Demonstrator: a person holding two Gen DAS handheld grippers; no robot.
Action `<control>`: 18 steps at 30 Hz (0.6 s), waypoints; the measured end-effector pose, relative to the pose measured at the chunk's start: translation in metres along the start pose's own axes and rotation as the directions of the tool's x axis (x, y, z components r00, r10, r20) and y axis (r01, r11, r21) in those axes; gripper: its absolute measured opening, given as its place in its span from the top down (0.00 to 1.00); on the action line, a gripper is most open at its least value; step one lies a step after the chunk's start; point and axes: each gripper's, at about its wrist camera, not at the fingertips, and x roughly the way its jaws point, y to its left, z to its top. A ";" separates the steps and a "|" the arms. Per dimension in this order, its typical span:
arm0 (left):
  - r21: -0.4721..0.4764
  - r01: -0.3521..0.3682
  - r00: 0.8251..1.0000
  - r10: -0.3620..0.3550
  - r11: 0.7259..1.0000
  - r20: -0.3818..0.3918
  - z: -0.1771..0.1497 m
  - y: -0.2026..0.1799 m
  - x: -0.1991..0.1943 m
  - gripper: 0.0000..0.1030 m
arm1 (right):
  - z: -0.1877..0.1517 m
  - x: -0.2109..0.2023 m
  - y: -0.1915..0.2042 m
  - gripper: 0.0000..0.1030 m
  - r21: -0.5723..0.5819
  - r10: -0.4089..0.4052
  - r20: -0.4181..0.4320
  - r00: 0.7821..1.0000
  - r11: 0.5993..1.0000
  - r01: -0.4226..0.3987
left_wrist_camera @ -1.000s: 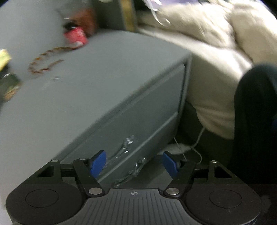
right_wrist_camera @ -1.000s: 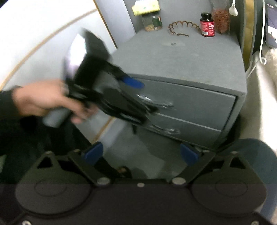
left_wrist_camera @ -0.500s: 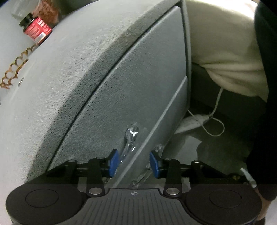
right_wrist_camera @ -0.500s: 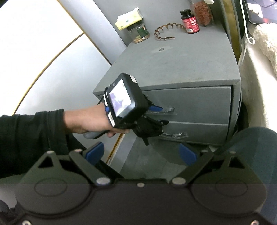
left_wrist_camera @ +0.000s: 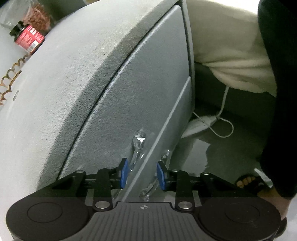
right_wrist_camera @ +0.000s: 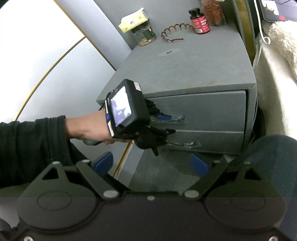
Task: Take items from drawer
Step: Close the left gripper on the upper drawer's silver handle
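A grey nightstand has two closed drawers. The top drawer carries a handle wrapped in clear plastic; the same handle shows in the right wrist view. The lower drawer has a like handle. My left gripper is open, its blue pads to either side of the top handle's near end, close to the drawer front. It also shows in the right wrist view. My right gripper is wide open and empty, held back from the nightstand.
On the nightstand top stand a red-labelled bottle, a glass jar with a tissue pack on it, a jar of red bits and a brown spiral hair band. A cream blanket hangs at the right. A white cable and power strip lie on the floor.
My left gripper has swung in to the top drawer front and narrowed its jaws around the handle's end. My right gripper has stayed back and open.
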 end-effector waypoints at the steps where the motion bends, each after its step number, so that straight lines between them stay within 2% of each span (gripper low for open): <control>1: 0.008 0.000 1.000 0.000 1.000 0.000 0.000 -0.001 -0.001 0.74 | -0.001 -0.001 0.000 0.15 0.001 0.001 0.001 1.000 1.000 -0.001; 6: 0.055 -0.020 1.000 0.020 0.998 0.003 -0.001 -0.008 -0.002 0.74 | -0.002 -0.003 -0.001 0.15 -0.002 -0.002 -0.002 1.000 1.000 0.002; 9: 0.129 -0.070 0.997 0.072 0.989 -0.010 -0.002 -0.018 0.008 0.74 | -0.002 -0.002 0.000 0.15 -0.001 -0.001 -0.003 1.000 1.000 0.001; 12: 0.181 -0.114 0.992 0.121 0.977 -0.026 -0.004 -0.031 0.020 0.56 | -0.002 -0.002 0.001 0.15 -0.007 -0.005 -0.007 1.000 1.000 0.005; 15: 0.178 -0.117 0.992 0.122 0.977 -0.017 -0.006 -0.036 0.022 0.58 | 0.000 -0.002 -0.002 0.15 0.000 -0.002 -0.004 1.000 1.000 0.002; 16: 0.148 -0.103 0.994 0.105 0.984 -0.009 -0.006 -0.030 0.020 0.64 | 0.000 -0.002 -0.003 0.15 0.003 0.000 -0.003 1.000 1.000 0.000; 18: 0.117 -0.070 0.998 0.069 0.991 0.014 -0.011 -0.020 0.015 0.65 | 0.001 -0.002 -0.004 0.15 0.002 -0.003 -0.003 1.000 1.000 0.003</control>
